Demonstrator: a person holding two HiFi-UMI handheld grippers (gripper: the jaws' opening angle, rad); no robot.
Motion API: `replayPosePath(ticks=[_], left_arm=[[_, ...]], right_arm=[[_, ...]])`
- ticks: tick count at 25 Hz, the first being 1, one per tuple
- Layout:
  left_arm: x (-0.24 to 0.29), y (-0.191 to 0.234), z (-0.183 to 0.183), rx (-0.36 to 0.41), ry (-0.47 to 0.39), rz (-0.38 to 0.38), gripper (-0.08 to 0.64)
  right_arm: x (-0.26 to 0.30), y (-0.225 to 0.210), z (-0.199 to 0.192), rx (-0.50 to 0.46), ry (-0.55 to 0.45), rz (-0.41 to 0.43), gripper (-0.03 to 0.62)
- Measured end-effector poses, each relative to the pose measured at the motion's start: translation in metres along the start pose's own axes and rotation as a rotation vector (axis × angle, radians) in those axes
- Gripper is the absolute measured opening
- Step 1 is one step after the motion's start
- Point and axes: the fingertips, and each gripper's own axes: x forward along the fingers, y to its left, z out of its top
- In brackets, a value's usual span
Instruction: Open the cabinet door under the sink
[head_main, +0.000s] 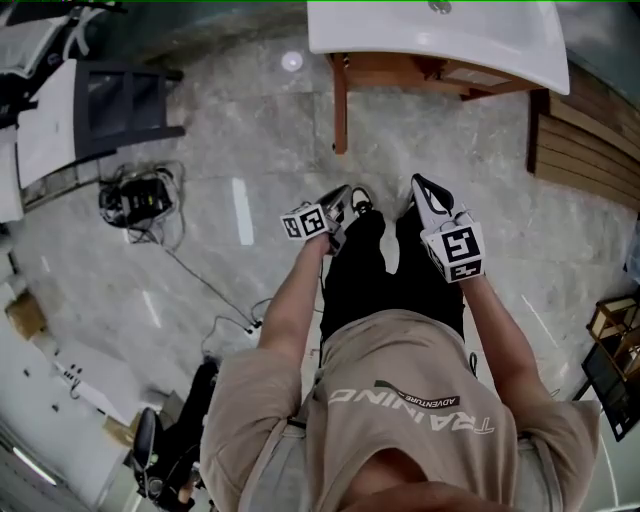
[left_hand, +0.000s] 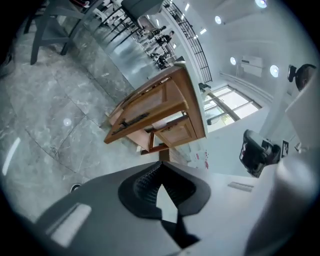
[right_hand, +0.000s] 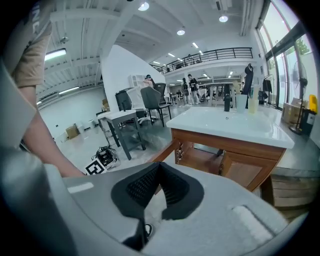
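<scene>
Two claws hang in front of a person in a beige shirt (head_main: 400, 400), seen from above. The left claw (left_hand: 160, 165) is closed tip to tip with nothing in it. The right claw (right_hand: 159, 166) is closed and empty too.

Ahead of them, well apart, stands a wooden cabinet (right_hand: 235, 167) of warm brown, under a white rectangular sink (right_hand: 235, 122). At its left end one door (right_hand: 161, 152) is swung outward. The panel beside it, towards the right, sits flush in its frame.

The floor (head_main: 220, 150) is pale grey, veined like marble and glossy enough to reflect the ceiling lights. The room is a large, bright hall with white walls.

The head view alone shows both claws side by side, each with a marker cube. It also shows a tangle of cables (head_main: 135, 195) on the floor to the left, a dark table (head_main: 125, 100) beyond them, and stacked wooden slats (head_main: 585, 140) to the right of the cabinet.

The right gripper view alone shows hinges inside the open cabinet, an upper gallery (right_hand: 215, 52) with a railing, people (right_hand: 192, 85) far off, and tall windows (right_hand: 285, 45).

The left gripper view shows the cabinet steeply tilted.
</scene>
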Motion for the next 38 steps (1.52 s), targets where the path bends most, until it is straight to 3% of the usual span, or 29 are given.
replayPosePath(ticks=[3, 6, 11, 19, 24, 30, 38], left_arm=[[0.004, -0.032, -0.003, 0.091, 0.033, -0.005, 0.014], [0.011, -0.073, 0.008, 0.177, 0.014, -0.010, 0.015], [0.012, -0.148, 0.030, 0.277, 0.003, -0.066, 0.015], [0.002, -0.253, 0.065, 0.440, -0.006, -0.090, 0.015], [-0.003, -0.313, 0.088, 0.574, -0.033, -0.124, 0.015], [-0.008, -0.360, 0.102, 0.723, -0.045, -0.156, 0.015], [-0.022, -0.418, 0.139, 0.893, -0.122, -0.163, 0.015]], right_arm=[[-0.014, 0.002, 0.016, -0.032, -0.027, 0.016, 0.003], [-0.030, -0.004, 0.028, -0.065, -0.052, 0.012, 0.003], [-0.058, -0.015, 0.037, -0.057, -0.077, -0.021, 0.003], [-0.098, -0.040, 0.037, -0.090, -0.072, -0.100, 0.003], [-0.110, -0.054, 0.057, -0.037, -0.117, -0.138, 0.002], [-0.130, -0.056, 0.098, -0.043, -0.216, -0.124, 0.002], [-0.156, -0.074, 0.155, -0.099, -0.317, -0.178, 0.002]])
